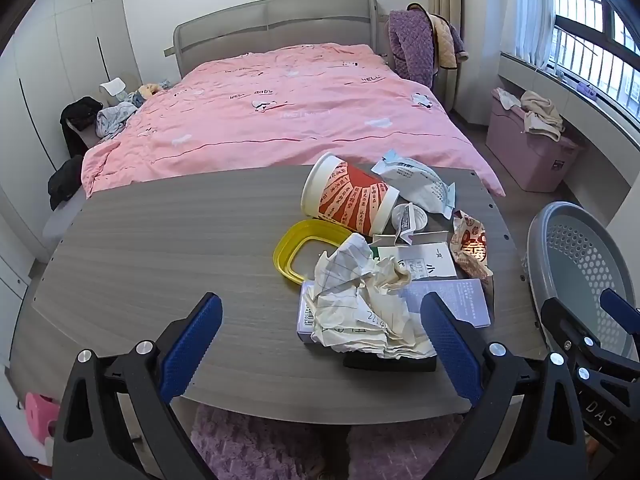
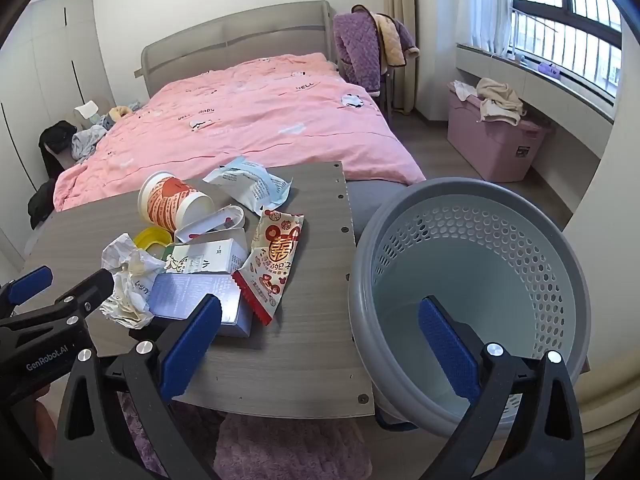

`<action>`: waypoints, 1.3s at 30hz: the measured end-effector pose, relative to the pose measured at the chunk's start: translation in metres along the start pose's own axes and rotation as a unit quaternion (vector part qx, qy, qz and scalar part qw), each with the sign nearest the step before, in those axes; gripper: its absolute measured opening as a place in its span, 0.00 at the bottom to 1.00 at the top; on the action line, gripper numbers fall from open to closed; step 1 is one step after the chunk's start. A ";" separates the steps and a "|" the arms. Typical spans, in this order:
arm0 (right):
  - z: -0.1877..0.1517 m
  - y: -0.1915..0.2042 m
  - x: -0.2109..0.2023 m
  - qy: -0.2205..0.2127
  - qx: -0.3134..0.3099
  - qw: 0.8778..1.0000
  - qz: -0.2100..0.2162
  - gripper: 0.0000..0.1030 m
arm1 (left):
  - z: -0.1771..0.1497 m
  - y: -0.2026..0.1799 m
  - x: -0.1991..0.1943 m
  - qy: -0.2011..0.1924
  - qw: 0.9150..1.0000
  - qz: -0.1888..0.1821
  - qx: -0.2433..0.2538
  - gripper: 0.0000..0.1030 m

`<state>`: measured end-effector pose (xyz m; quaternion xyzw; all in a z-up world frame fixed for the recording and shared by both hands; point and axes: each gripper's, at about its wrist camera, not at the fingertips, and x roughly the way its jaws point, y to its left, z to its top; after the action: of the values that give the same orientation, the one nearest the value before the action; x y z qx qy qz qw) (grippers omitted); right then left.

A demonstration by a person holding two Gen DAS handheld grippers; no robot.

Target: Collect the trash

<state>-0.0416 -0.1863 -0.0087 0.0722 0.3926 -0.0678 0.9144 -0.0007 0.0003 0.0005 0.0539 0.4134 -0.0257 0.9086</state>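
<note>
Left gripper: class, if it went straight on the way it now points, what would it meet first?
Probably the crumpled paper, lying just ahead between the open left gripper fingers on the table; depth is uncertain.

A bedroom in daylight: a bed [image 1: 280, 108] with a pink duvet and grey padded headboard [image 1: 276, 24] fills the centre of the frame. White wardrobes [image 1: 60, 60] line the left wall. At upper right, a barred window [image 2: 560, 12] with a sheer curtain lights a pink storage bin [image 2: 492, 148]. A purple rug [image 2: 280, 444] covers the floor at the bottom.
</note>
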 end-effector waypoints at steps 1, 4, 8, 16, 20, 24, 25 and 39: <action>0.000 0.000 0.000 -0.003 -0.002 1.000 -0.002 0.94 | 0.000 0.000 0.000 0.001 1.000 0.000 0.000 0.92; 0.000 0.001 0.000 -0.002 -0.002 1.000 -0.002 0.94 | 0.000 0.000 0.000 0.000 1.000 -0.002 -0.001 0.92; 0.000 0.001 0.000 -0.003 -0.001 1.000 -0.001 0.94 | -0.001 0.000 -0.001 0.000 1.000 0.001 0.001 0.92; -0.001 0.001 -0.002 -0.004 -0.001 1.000 -0.001 0.94 | 0.003 0.001 -0.007 0.003 1.000 0.001 0.001 0.92; -0.001 0.001 -0.002 -0.005 -0.001 1.000 -0.001 0.94 | 0.003 0.003 -0.005 0.002 1.000 -0.001 0.001 0.92; -0.001 0.000 0.000 -0.005 -0.001 1.000 0.000 0.94 | 0.000 0.006 -0.009 -0.001 1.000 0.000 -0.001 0.92; -0.001 0.002 -0.006 -0.006 -0.002 1.000 -0.001 0.94 | -0.001 0.007 -0.010 -0.002 1.000 0.000 -0.002 0.92; -0.002 0.000 -0.014 -0.011 -0.002 1.000 0.001 0.94 | -0.004 0.005 -0.013 -0.006 1.000 0.004 0.000 0.92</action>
<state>-0.0527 -0.1854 0.0004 0.0704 0.3828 -0.0666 0.9187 -0.0121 0.0056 0.0081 0.0549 0.4076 -0.0226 0.9112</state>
